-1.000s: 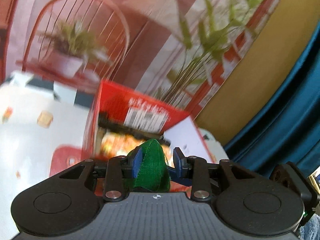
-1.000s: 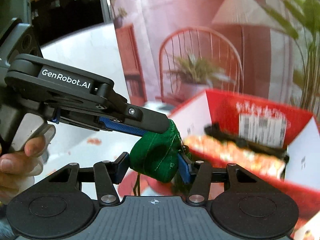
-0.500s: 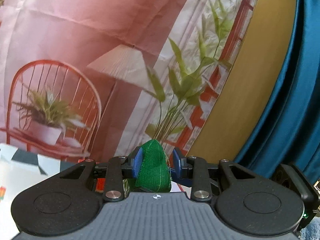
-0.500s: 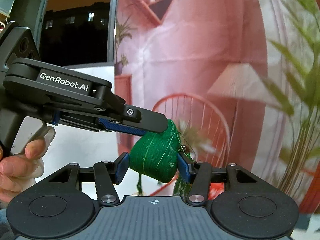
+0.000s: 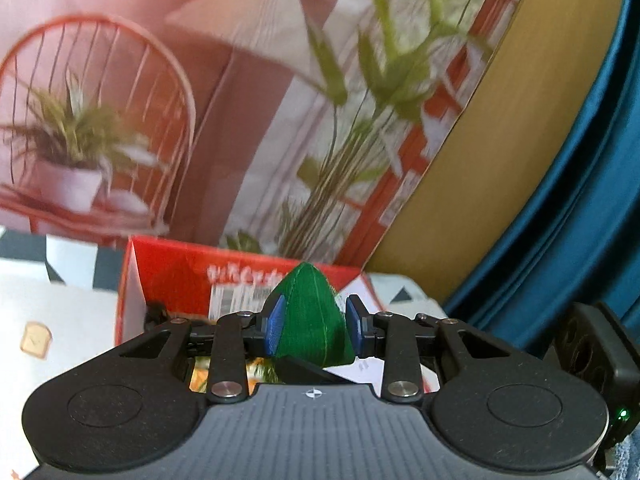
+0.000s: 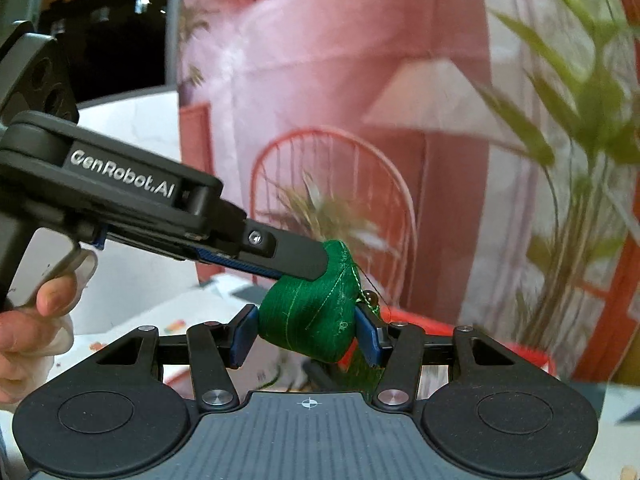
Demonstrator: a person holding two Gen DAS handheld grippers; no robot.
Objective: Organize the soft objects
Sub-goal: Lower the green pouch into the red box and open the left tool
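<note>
Two claws share one load: my left claw [image 5: 314,326] and right claw [image 6: 305,334] both clamp the green stitched fabric pouch [image 6: 310,312], plump and pyramid-shaped, held aloft above the counter [image 5: 60,312]. I judge this the carry step; next I must bring it over the open red cardboard box [image 5: 180,276] and let both grips go. Its cloth dents softly under the blue pads [image 5: 275,330].

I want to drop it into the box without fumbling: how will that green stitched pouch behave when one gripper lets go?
The green pouch looks like stuffed fabric, bulging between the right gripper pads, so it probably squashes rather than cracks. The cloth surface likely grips the pads, not slips. With the left gripper also pinching it, it may sag or swing toward whichever side holds; its rounded base seems unlikely to roll far.
</note>
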